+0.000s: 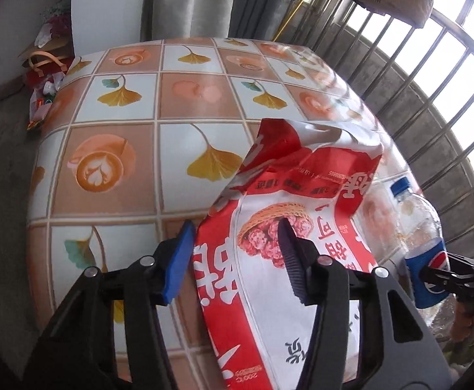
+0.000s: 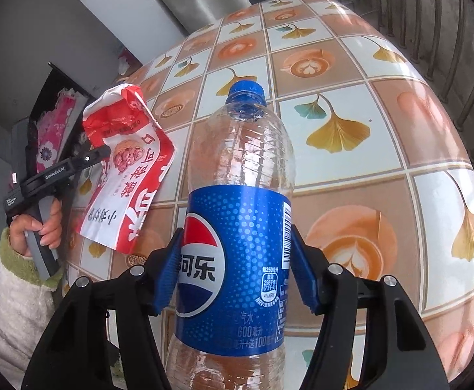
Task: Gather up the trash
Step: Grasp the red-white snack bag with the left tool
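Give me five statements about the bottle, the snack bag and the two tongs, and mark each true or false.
1. The right tongs grip the clear plastic Pepsi bottle at its blue label. True.
2. The bottle's blue cap is missing. False: the cap is on.
3. The red-and-white printed snack bag lies between the fingers of the left tongs. True.
4. The bottle is full of dark cola. False: it looks empty and clear.
5. The tiled-pattern tablecloth shows ginkgo leaves and coffee cups. True.
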A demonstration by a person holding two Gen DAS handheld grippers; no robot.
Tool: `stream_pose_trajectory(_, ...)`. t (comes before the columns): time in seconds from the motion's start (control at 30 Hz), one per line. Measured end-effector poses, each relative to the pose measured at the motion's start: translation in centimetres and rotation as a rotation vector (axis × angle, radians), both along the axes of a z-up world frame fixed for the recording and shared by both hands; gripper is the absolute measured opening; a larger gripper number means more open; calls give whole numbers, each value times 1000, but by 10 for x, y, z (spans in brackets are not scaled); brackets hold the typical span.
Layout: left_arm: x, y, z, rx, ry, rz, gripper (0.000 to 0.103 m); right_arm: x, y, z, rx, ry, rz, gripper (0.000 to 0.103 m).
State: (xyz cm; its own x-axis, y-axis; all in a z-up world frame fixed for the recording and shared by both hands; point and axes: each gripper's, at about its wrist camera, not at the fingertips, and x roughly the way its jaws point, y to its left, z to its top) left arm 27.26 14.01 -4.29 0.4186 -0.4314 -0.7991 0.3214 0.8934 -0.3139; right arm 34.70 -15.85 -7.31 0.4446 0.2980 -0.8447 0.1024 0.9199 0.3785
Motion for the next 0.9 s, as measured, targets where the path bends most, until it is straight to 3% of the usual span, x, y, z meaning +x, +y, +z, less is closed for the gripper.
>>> stream_pose_trajectory(0.27,-56,-24,20,-197,-7,-62,40,-3,-2,1,15,-5,-9,59)
stream_pose_trajectory(0.33,-68,-33,23,-210,-18,-70,40,-3,-3,0,21,-7,-10,59)
stream_pose_trajectory(0.73,-88,-69,7,47,-99,56,39,-9,-10,-1,71,-15,-39,59)
stream_pose_trajectory(0.9,-85,-73,1,119,-98,117,22,-11,-12,1,61,-6,-52,59)
